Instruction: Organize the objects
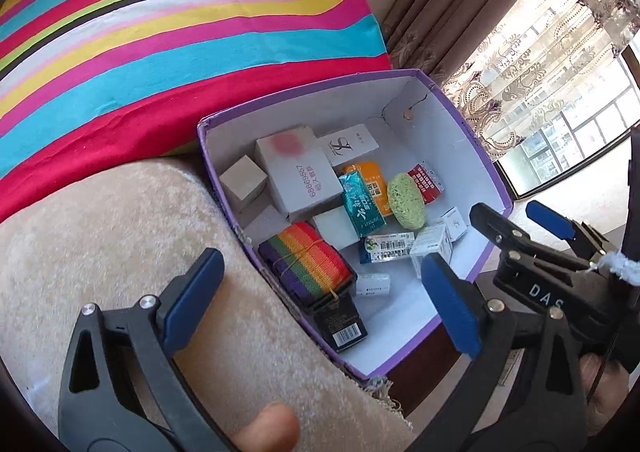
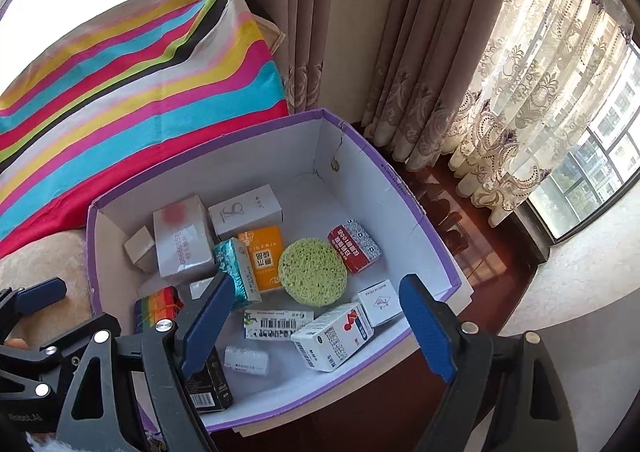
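Note:
A purple box [image 1: 452, 92] with a white inside [image 2: 372, 156] holds several small items: a green round sponge [image 2: 312, 272], a rainbow strap roll [image 1: 306, 258], a white milk carton [image 2: 334, 336], a red packet [image 2: 354, 246], an orange box [image 2: 264, 258], a teal pack [image 1: 360, 204] and white boxes [image 1: 296, 176]. My left gripper [image 1: 324, 300] is open and empty above the box's near left side. My right gripper [image 2: 316, 328] is open and empty above the box's near edge. The right gripper also shows at the right of the left wrist view [image 1: 516, 222].
The box sits on a beige fluffy cover [image 1: 120, 236] next to a rainbow-striped cloth [image 1: 180, 32]. Curtains [image 2: 420, 52] hang behind, with a window [image 2: 600, 156] at right. Dark wooden floor [image 2: 480, 236] lies beyond the box.

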`<state>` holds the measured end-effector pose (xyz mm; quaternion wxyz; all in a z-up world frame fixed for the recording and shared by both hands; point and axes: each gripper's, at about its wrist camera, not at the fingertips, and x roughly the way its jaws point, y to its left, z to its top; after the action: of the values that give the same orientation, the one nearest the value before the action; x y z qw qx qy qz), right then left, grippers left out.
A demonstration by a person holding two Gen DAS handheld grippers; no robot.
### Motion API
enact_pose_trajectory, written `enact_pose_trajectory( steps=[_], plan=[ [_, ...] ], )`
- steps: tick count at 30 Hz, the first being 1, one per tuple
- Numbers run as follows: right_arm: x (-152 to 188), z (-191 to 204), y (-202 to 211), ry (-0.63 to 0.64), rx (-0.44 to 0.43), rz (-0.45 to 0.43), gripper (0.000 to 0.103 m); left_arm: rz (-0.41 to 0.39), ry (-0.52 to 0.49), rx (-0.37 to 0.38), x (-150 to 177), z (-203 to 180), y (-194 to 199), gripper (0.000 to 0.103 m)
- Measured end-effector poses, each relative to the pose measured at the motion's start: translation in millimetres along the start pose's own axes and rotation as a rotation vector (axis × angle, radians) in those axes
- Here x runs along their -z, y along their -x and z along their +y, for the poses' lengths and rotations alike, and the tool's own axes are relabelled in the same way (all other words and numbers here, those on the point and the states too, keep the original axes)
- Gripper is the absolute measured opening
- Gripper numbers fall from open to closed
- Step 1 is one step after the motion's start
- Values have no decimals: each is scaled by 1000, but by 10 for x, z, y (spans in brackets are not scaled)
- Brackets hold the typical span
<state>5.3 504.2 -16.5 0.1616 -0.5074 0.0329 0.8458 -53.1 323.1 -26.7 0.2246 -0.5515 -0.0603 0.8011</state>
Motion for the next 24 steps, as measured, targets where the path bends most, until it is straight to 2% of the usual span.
enact_pose_trajectory(
  steps=[5, 10, 19, 24],
  plan=[
    [153, 80, 117, 21, 37, 22, 85, -4, 28, 65, 35, 73, 82, 100],
    [217, 68, 258, 8, 40, 20, 85, 13, 35, 87, 39, 81, 110, 100],
    [184, 130, 355, 10, 22, 1, 85, 37, 61, 104, 34, 116, 94, 101],
    [165, 122, 298, 4, 30, 9, 85, 37, 45, 86, 40, 89, 75, 102]
  ],
)
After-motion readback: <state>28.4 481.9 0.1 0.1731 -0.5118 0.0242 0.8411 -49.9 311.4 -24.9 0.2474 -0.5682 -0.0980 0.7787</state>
